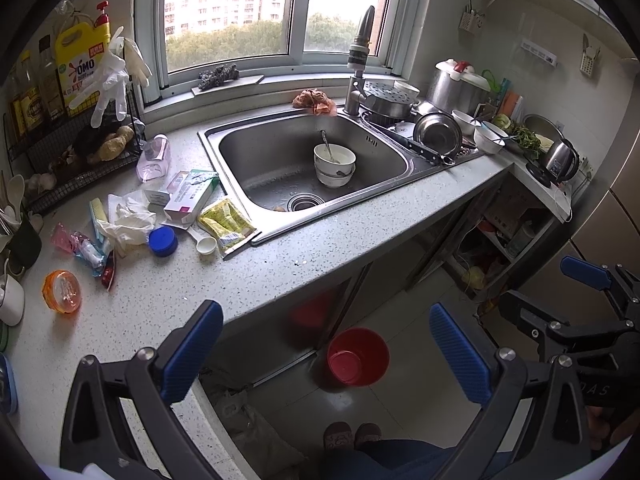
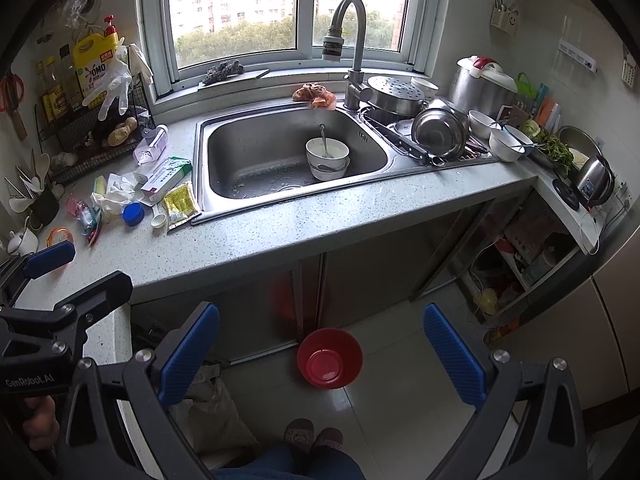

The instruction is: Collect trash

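Trash lies scattered on the speckled counter left of the sink: a yellow sachet [image 1: 226,222] [image 2: 181,202], a white and purple carton [image 1: 188,200] [image 2: 160,182], crumpled white tissue [image 1: 128,222] [image 2: 110,198], a blue cap [image 1: 163,241] [image 2: 133,214], pink and blue wrappers [image 1: 82,246] [image 2: 82,212], an orange lid [image 1: 62,292] [image 2: 60,236]. A red bin [image 1: 357,356] [image 2: 329,358] stands on the floor below. My left gripper [image 1: 326,354] and right gripper [image 2: 320,356] both hang open and empty in front of the counter, well back from the trash.
The steel sink [image 1: 280,160] holds stacked white bowls [image 1: 334,164] with a spoon. A drying rack of pots and bowls [image 1: 436,132] fills the right side. A wire rack [image 1: 72,148] with bottles stands at the left. A person's slippered feet [image 2: 314,438] stand on the tiled floor.
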Demonstrator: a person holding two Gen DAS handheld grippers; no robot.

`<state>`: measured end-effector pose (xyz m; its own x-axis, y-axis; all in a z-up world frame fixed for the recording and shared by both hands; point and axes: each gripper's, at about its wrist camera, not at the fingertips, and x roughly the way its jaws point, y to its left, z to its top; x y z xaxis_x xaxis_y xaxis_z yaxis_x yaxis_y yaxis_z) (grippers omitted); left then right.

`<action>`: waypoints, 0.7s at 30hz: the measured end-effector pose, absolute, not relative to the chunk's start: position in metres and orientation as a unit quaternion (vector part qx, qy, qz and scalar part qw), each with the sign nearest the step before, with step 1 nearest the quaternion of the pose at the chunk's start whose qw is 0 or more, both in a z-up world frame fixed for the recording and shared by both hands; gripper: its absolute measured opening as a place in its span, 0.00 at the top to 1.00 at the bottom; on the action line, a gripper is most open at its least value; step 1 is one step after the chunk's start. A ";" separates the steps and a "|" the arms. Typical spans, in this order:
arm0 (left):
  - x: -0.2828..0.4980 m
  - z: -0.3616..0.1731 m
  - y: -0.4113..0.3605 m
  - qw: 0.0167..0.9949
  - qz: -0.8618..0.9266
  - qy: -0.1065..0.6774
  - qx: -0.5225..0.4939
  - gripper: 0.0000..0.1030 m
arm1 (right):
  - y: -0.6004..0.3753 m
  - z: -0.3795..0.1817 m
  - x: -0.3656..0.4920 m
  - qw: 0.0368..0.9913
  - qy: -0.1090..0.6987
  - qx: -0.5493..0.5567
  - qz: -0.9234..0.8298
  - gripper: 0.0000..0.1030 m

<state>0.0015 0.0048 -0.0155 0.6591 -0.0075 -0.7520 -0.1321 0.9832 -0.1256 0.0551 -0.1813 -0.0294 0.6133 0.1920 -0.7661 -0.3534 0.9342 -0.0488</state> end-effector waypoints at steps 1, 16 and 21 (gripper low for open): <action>0.002 -0.016 0.004 0.906 0.035 0.413 -0.084 0.00 | -0.181 -0.030 0.055 0.892 0.414 -0.097 0.153 0.00; 0.002 -0.006 0.005 0.902 0.110 0.402 -0.110 0.00 | -0.174 -0.024 0.077 0.879 0.406 -0.123 0.216 0.00; 0.000 0.005 0.009 0.897 0.153 0.396 -0.126 0.00 | -0.166 -0.016 0.087 0.873 0.386 -0.140 0.262 0.00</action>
<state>-0.0005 0.0089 0.0048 0.6396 0.1745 -0.7487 -0.3737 0.9216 -0.1045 0.0873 -0.1664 -0.0163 0.5637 0.3499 -0.7482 -0.5668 0.8228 -0.0423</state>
